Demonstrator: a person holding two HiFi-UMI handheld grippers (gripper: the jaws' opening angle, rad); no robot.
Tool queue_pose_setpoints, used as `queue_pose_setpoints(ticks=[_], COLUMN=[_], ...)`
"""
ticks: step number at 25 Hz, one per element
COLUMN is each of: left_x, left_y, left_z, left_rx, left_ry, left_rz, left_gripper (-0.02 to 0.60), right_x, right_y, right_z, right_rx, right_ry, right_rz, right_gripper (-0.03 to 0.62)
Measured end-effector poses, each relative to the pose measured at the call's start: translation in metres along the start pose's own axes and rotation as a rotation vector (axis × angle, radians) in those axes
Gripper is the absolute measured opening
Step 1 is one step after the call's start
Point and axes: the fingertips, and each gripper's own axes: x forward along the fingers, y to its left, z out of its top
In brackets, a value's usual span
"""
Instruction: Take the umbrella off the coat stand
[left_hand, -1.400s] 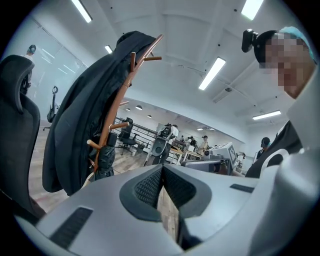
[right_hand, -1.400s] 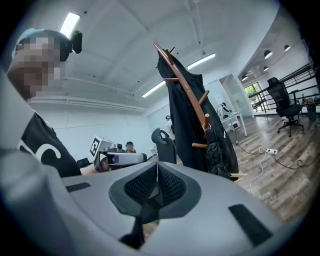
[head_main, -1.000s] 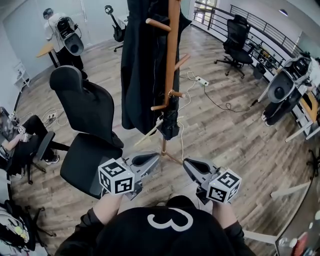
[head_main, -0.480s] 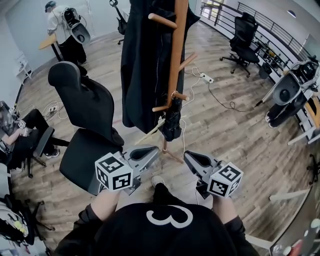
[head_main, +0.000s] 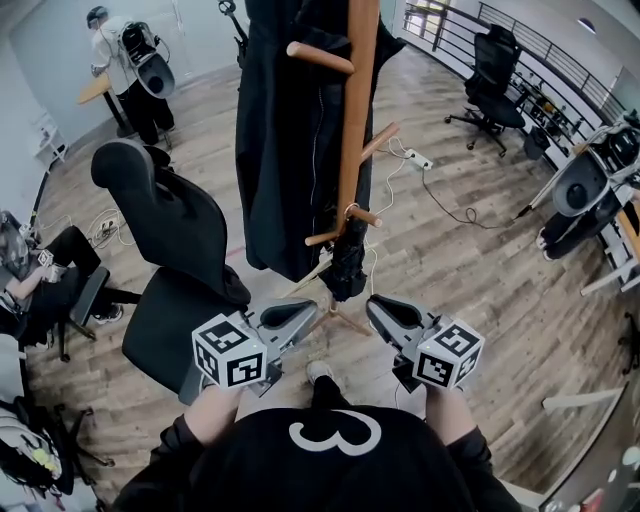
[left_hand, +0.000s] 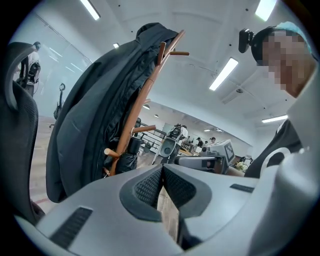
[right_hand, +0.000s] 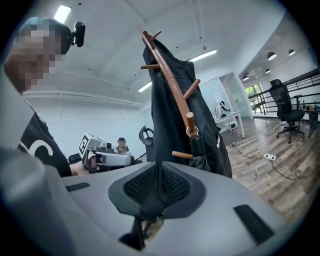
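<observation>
A folded black umbrella (head_main: 347, 264) hangs by its loop from a low peg of the wooden coat stand (head_main: 357, 120), just below a long black coat (head_main: 288, 130). My left gripper (head_main: 306, 312) and right gripper (head_main: 377, 307) are side by side close in front of the stand's foot, both shut and holding nothing, a short way from the umbrella. In the left gripper view the umbrella (left_hand: 128, 153) shows left of the shut jaw tips (left_hand: 162, 168). The right gripper view has the umbrella (right_hand: 199, 151) up and to the right of its shut jaw tips (right_hand: 159, 169).
A black office chair (head_main: 180, 250) stands close on the left of the stand. A power strip and cable (head_main: 420, 160) lie on the wood floor beyond it. People and equipment are at the far left (head_main: 125, 70), another chair (head_main: 495, 70) at the back right.
Both grippers have moved forward together toward the coat stand, which now stands closer and larger in the head view. Both jaws stayed shut.
</observation>
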Motion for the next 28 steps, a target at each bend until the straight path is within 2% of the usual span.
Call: queue_pose_setpoints(ticks=[4, 6, 13, 28], left_x=[0.003, 0.005, 0.007, 0.012], left_y=[0.010, 0.015, 0.034, 0.078], left_z=[0.003, 0.003, 0.008, 0.017], left_rx=[-0.013, -0.021, -0.028, -0.067], left_ry=[-0.005, -0.007, -0.004, -0.018], left_rz=[0.003, 0.003, 0.013, 0.034], left_gripper=[0.015, 0.015, 0.015, 0.015], right_x=[0.013, 0.020, 0.042, 0.085], right_y=[-0.011, -0.015, -0.040, -0.095], right_z=[0.003, 0.004, 0.015, 0.025], right_rx=[-0.002, -0.001, 0.012, -0.036], right_ry=[0.000, 0.011, 0.004, 0.015], right_rz=[0.014, 0.018, -0.027, -0.172], right_gripper=[0.042, 0.114, 0.181, 0.198])
